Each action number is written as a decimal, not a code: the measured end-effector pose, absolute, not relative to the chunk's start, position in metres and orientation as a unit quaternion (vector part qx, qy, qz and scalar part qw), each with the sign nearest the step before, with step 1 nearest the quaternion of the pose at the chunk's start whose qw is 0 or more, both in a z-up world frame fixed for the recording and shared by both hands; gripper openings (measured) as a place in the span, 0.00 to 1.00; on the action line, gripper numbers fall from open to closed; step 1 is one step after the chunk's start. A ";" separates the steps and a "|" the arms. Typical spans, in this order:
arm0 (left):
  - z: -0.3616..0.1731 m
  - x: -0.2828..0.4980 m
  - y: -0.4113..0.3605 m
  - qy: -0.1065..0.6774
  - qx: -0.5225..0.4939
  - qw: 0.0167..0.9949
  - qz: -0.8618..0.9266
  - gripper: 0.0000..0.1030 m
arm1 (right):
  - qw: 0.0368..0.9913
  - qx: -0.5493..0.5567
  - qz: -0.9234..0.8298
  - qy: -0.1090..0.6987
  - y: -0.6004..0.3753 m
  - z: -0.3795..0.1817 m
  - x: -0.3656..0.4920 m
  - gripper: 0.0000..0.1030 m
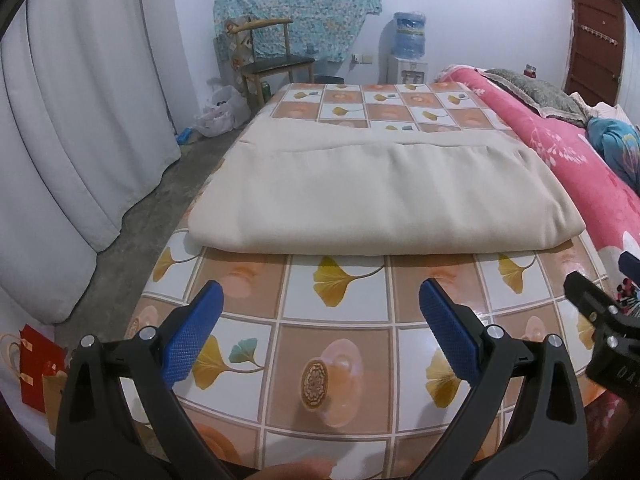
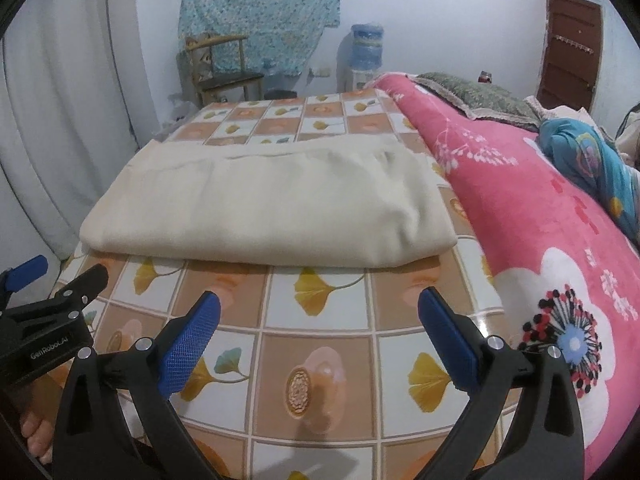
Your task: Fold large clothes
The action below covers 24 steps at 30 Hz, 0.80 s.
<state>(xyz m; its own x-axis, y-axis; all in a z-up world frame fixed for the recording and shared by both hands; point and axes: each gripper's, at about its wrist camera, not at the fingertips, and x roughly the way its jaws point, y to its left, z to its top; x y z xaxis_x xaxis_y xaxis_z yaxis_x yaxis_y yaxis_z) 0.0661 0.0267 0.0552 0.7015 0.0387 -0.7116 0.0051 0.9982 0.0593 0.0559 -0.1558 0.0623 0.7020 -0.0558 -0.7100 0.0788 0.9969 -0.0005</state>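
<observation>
Two black grippers with blue pads, the left gripper and right gripper, hang spread wide and empty just short of the folded cream cloth. The cloth lies flat on the table's tile-patterned ginkgo-leaf cover, beside a pink floral blanket.

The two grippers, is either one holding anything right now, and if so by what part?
Nothing is held. The left gripper and right gripper both stand open over the tablecloth, short of the folded cream cloth.

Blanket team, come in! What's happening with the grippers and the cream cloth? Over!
Left gripper open, empty. Right gripper open, empty. Cream cloth folded flat on the table, untouched. Nothing in the way.
</observation>
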 end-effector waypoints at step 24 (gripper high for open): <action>0.050 0.066 0.024 0.394 0.023 0.919 -0.008 0.92 | 0.918 0.012 -0.032 0.394 -0.152 0.060 0.061 0.94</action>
